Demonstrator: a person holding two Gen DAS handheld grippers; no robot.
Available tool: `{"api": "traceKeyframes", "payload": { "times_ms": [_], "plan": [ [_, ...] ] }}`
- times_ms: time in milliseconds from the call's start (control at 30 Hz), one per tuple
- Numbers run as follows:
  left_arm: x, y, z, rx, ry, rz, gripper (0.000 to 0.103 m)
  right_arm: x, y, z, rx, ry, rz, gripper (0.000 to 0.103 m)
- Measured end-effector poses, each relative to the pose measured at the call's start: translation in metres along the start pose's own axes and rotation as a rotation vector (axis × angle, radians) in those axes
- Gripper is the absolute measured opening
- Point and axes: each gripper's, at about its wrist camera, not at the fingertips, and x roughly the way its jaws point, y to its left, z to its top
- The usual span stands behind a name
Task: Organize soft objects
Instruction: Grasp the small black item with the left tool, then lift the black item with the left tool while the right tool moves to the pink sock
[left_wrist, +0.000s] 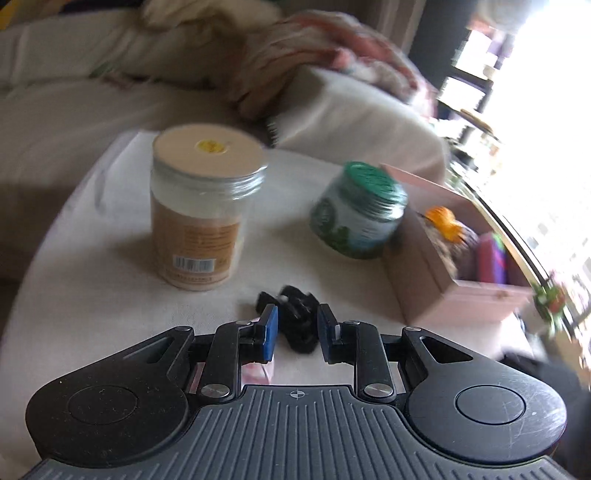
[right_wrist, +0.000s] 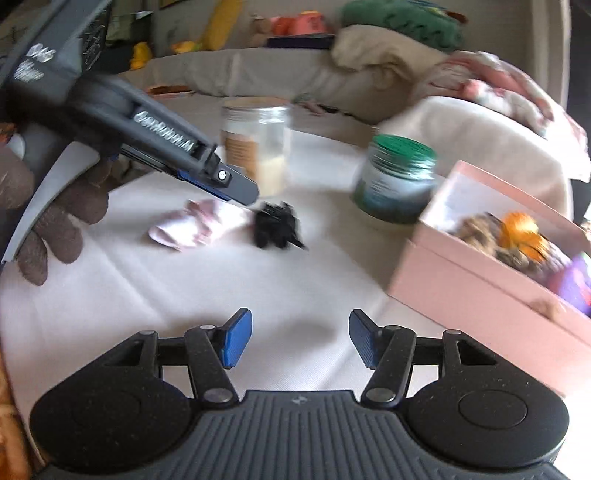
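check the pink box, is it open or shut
Open. The pink box has no lid on top, and both wrist views look straight into it at an orange item and other soft things inside.

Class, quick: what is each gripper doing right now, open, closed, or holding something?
Left gripper: open, jaws either side of the black scrunchie, not yet clamped.
Right gripper: open wide, holding nothing.

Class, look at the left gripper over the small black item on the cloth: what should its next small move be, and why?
Probably close the left gripper. Its fingers already sit on either side of the black soft item with a gap still showing, so nothing is gripped yet. The pink box beside it already holds other soft things.
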Motion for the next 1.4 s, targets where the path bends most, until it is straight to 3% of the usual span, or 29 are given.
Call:
{"api": "traceKeyframes", "payload": {
  "times_ms": [133,200,367,500,633,833,967,1267,1400],
  "plan": [
    [0.018,0.004,0.008,-0.080,-0.002,0.006,0.026,-0.002,-0.006,-0.003,0.047,-0.026,0.024,0.059],
    [0.026,-0.002,0.010,-0.056,0.005,-0.025,0.027,0.000,-0.009,-0.003,0.064,-0.010,0.041,0.059],
    [0.035,-0.044,-0.003,0.227,0.021,-0.062,0.033,0.000,-0.014,-0.003,0.099,-0.010,0.061,0.061],
    [0.033,-0.068,-0.020,0.412,0.000,0.034,0.039,0.000,-0.013,-0.003,0.099,-0.010,0.062,0.061],
    [0.026,-0.077,-0.028,0.487,-0.034,0.125,0.039,0.000,-0.012,-0.003,0.099,-0.010,0.062,0.061],
    [0.022,-0.070,-0.024,0.472,-0.027,0.159,0.039,0.000,-0.012,-0.003,0.099,-0.010,0.062,0.062],
    [0.027,-0.063,-0.022,0.416,0.006,0.094,0.041,0.000,-0.012,-0.003,0.098,-0.010,0.062,0.062],
    [0.038,-0.063,-0.030,0.435,0.016,0.065,0.043,-0.001,-0.011,-0.003,0.099,-0.010,0.062,0.063],
    [0.030,-0.066,-0.036,0.507,-0.016,0.033,0.038,0.000,-0.011,-0.003,0.098,-0.009,0.063,0.063]
  ]
}}
